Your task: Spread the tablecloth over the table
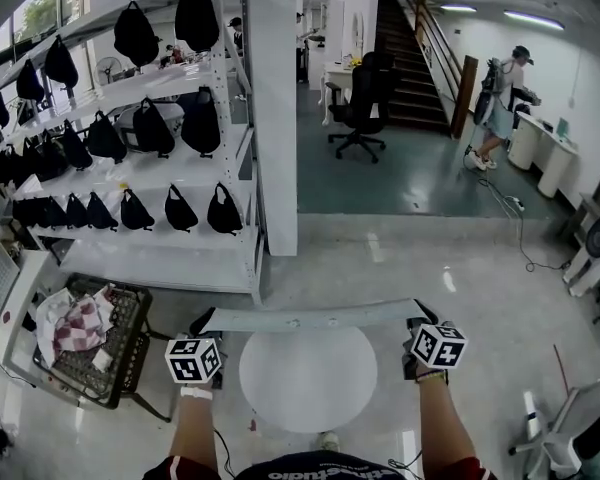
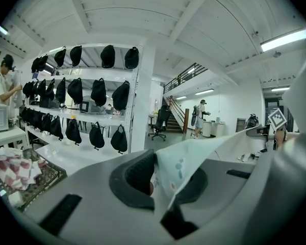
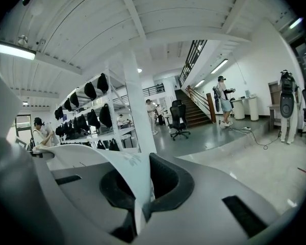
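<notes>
- Tablecloth [image 1: 310, 318] is up in the air, pulled into a flat strip between the two grippers. It hangs over the far edge of the round table [image 1: 308, 388] at the person's 12 o'clock and isn't lying on it yet.
- Left gripper [image 1: 202, 321] is clamped on the cloth's left end and right gripper [image 1: 422, 313] on the right end. In both gripper views the cloth comes straight out from between the closed pads.
- Looks thin, light and floppy to me, maybe a bit slick. I'd say the end edges or corners are the right grab spots, and keeping it stretched should stop it sagging or bunching as it goes down.
- The head view is the only one showing the table and the full span of the cloth.
- The gripper views miss the table but show the pinch up close. The left one also catches a small print on the cloth, which the head view doesn't.
</notes>
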The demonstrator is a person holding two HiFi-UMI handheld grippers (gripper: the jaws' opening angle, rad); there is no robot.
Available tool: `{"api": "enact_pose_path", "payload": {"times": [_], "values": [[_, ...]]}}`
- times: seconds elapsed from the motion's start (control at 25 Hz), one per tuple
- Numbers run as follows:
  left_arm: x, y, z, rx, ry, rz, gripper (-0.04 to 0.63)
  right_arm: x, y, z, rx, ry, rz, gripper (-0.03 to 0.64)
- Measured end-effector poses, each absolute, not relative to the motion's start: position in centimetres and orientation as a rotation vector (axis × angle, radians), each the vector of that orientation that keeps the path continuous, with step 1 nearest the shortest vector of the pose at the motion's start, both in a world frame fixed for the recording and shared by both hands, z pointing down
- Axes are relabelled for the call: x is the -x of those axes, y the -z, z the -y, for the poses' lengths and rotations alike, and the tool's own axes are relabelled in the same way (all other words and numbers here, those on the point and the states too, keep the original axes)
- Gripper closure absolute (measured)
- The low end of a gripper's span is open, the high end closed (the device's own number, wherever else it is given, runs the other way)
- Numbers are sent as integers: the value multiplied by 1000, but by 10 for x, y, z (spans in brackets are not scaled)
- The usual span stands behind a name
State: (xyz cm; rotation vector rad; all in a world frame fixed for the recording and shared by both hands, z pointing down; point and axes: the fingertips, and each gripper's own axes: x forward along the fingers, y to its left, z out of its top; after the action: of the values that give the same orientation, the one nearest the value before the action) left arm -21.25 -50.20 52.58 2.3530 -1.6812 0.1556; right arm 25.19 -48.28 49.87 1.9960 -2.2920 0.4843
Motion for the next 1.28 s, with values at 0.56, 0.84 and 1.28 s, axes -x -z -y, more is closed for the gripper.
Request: {"api": "enact_pose_path", "payload": {"times": [0.56,0.84,1.28], "values": [[211,-560,451,-2331,-195,1618,554,-253,-536,419,-2019,-554,2236,589],[213,-583,422,-2317,-253,1585,554,-251,-556,388,-2032,-600,2206,588],[213,-631,389,-2343,-367,1520,554,-250,-616,334,-2051,-680,2091,586]]}}
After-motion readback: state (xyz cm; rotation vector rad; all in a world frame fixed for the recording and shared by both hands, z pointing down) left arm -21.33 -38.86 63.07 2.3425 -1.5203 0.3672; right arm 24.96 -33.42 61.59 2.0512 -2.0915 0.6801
